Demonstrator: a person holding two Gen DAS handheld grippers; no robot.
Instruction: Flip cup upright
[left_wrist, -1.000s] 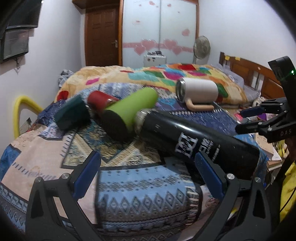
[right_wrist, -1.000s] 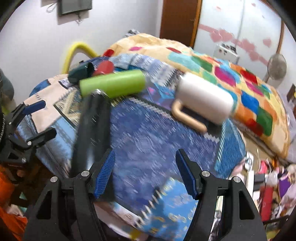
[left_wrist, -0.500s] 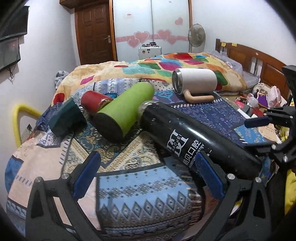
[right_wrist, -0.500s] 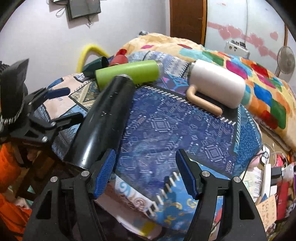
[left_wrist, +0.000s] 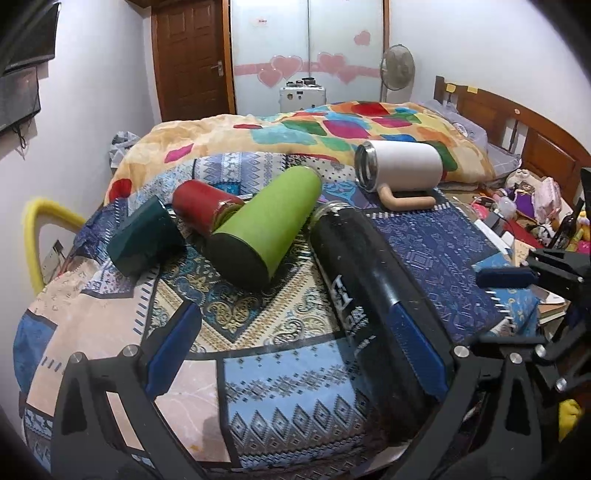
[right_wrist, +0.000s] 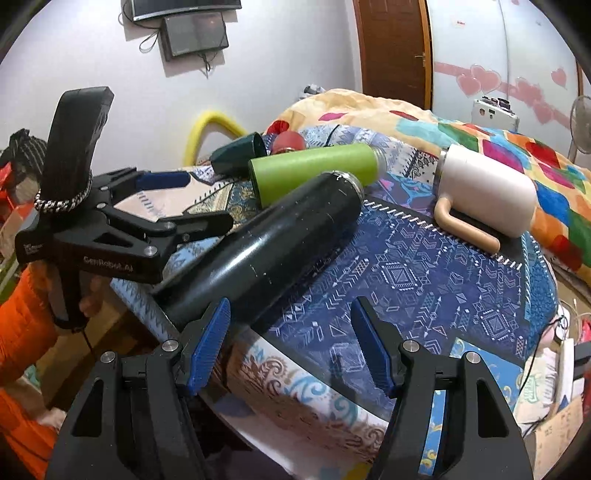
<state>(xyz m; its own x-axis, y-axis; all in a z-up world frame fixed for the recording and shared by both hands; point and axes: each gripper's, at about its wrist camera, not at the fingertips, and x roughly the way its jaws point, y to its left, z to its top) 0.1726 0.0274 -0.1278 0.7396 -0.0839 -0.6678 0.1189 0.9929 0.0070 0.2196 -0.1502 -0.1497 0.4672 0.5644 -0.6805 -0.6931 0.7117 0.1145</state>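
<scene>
Several cups lie on their sides on a patterned cloth on a table: a long black bottle (left_wrist: 365, 291) (right_wrist: 266, 243), a green tumbler (left_wrist: 269, 225) (right_wrist: 314, 170), a red cup (left_wrist: 203, 206), a dark teal cup (left_wrist: 146, 236) (right_wrist: 240, 153) and a white mug with a tan handle (left_wrist: 400, 171) (right_wrist: 487, 192). My left gripper (left_wrist: 291, 350) is open at the near table edge, its right finger beside the black bottle's base. It also shows in the right wrist view (right_wrist: 188, 201). My right gripper (right_wrist: 290, 347) is open and empty, just right of the black bottle's base.
A bed with a colourful quilt (left_wrist: 332, 129) lies behind the table. A yellow hoop (left_wrist: 40, 229) stands at the left by the wall. Clutter (left_wrist: 524, 206) lies on the floor at the right. A person in orange (right_wrist: 18, 325) holds the left gripper.
Both grippers have swung and moved closer around the black bottle's base end. The cups have not moved. Both grippers stay open.
</scene>
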